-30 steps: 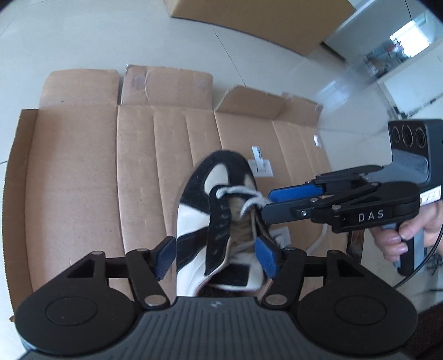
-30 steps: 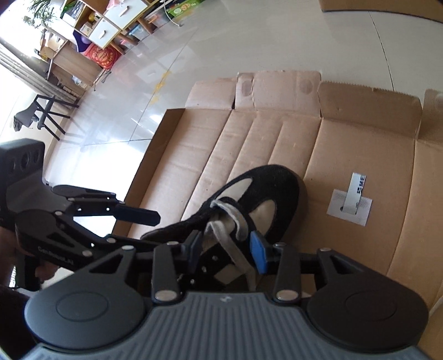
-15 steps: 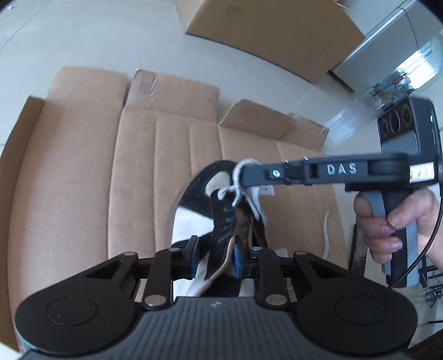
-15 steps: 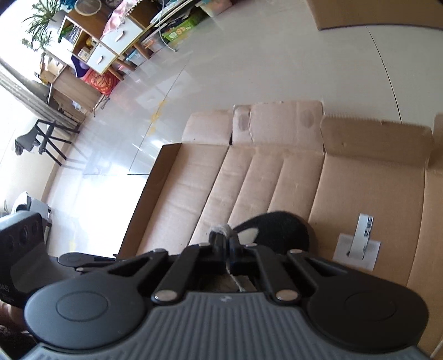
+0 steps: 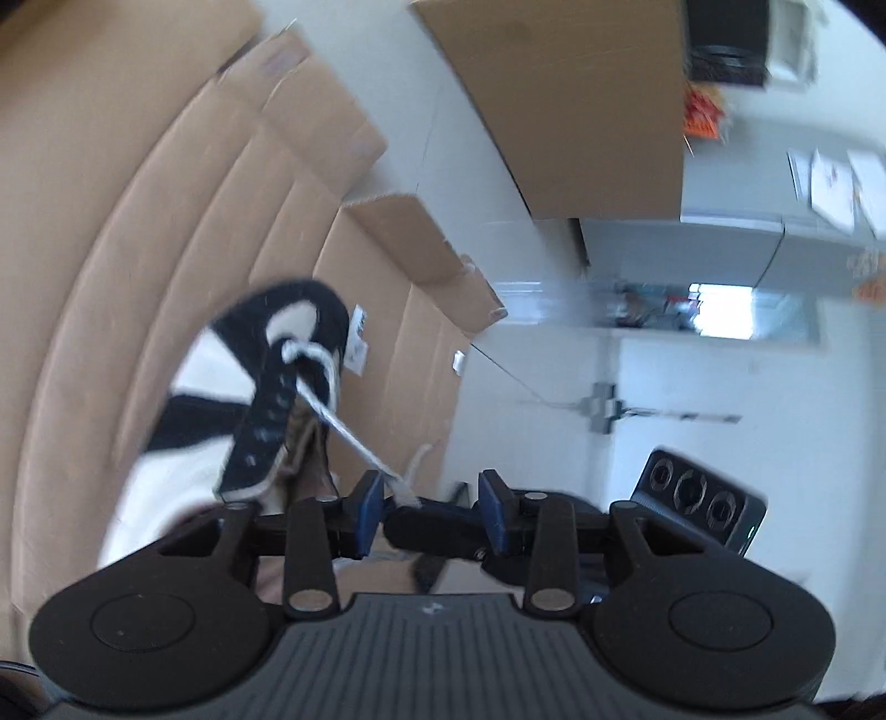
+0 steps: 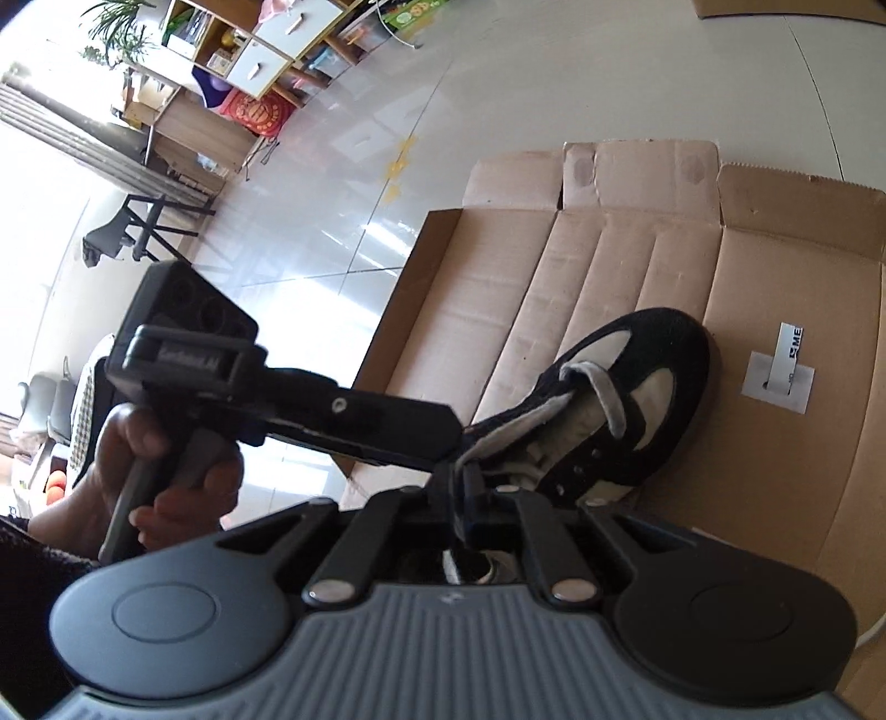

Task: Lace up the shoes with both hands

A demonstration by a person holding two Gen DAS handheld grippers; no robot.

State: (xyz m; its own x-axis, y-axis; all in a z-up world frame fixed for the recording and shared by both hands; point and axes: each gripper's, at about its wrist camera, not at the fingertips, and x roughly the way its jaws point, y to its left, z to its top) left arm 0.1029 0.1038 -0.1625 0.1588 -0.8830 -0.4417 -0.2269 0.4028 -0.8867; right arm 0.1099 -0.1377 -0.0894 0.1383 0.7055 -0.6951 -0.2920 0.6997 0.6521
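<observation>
Two views recorded. Left wrist view (blurred, rolled): left gripper [image 5: 431,512] jaws stood apart and were opening. Blue pads [image 5: 370,507] sat either side of the right gripper [image 5: 410,501] tip, which crossed between them from the right; pads not seen pressing on it. White lace [image 5: 343,426] ran taut from the upper eyelets of the shoe [image 5: 243,387] down to that tip. Shoe, black and white, lay on flattened cardboard [image 5: 111,232], far-left of the jaws, toe pointing away. A second cardboard sheet [image 5: 565,99] lay on the pale floor [image 5: 459,166] at far right. Camera block of the right gripper visible near right.

Right wrist view: right gripper [image 6: 462,490] jaws were together, clamped on the lace [image 6: 464,451], approx. at the near end of the shoe opening. Lace strand rose from the clamp to the toe-end eyelets; a loop crossed the tongue near the toe. Shoe [image 6: 653,399] lay on its cardboard [image 6: 609,288], toe to far right, heel end just beyond the jaws. Left gripper [image 6: 443,426] reached in from the left, its tip just above the clamped jaws and just beside the lace; contact w/ lace not resolvable. A hand [image 6: 166,476] gripped its handle at near left. White label [image 6: 781,365] lay on the cardboard right of the toe. Chair [image 6: 133,232] and shelving [image 6: 260,50] stood at far left.
</observation>
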